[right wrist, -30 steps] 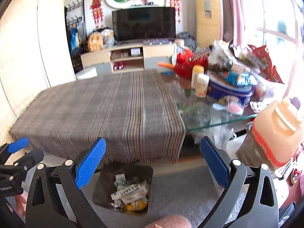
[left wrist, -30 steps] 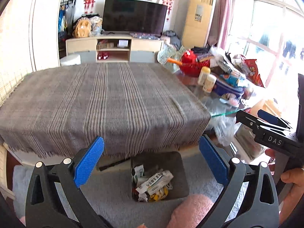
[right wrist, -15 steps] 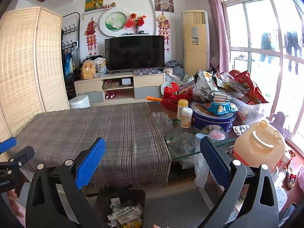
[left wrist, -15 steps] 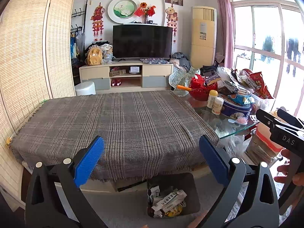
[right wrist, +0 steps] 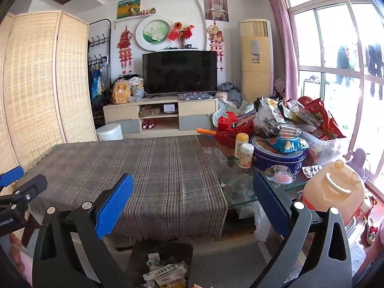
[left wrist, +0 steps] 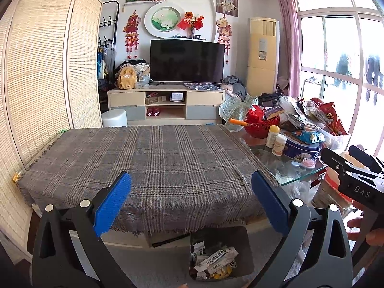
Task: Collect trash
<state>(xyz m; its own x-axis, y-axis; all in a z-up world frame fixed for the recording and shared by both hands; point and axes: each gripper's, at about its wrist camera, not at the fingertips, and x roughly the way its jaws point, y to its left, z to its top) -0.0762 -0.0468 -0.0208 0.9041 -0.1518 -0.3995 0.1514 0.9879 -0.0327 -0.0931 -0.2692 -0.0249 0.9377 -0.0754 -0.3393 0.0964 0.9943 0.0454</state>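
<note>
Taking the plaid tablecloth point(left wrist: 153, 165) as the landmark: to its left stands a folding woven screen point(left wrist: 45, 72). Above its near edge the left gripper point(left wrist: 190, 201) is raised with its blue pads point(left wrist: 112, 204) spread wide and nothing between them. Just below that fringed edge, on the floor, sits the dark trash bin point(left wrist: 242, 237), already holding crumpled wrappers point(left wrist: 213, 261). The cloth itself looks bare. The right gripper point(right wrist: 192, 201) is likewise wide apart and empty, over the cloth's right end. Right of the cloth, bare glass tabletop point(right wrist: 230, 180) carries two small bottles point(right wrist: 244, 153), a blue cookie tin point(right wrist: 278, 160), a pink hairbrush point(right wrist: 283, 176) and a heap of snack bags point(right wrist: 314, 117).

The risk, I judge, is there: trash and keepers are jumbled together, so a grab could take a full bag or topple the bottles on glass.
</note>
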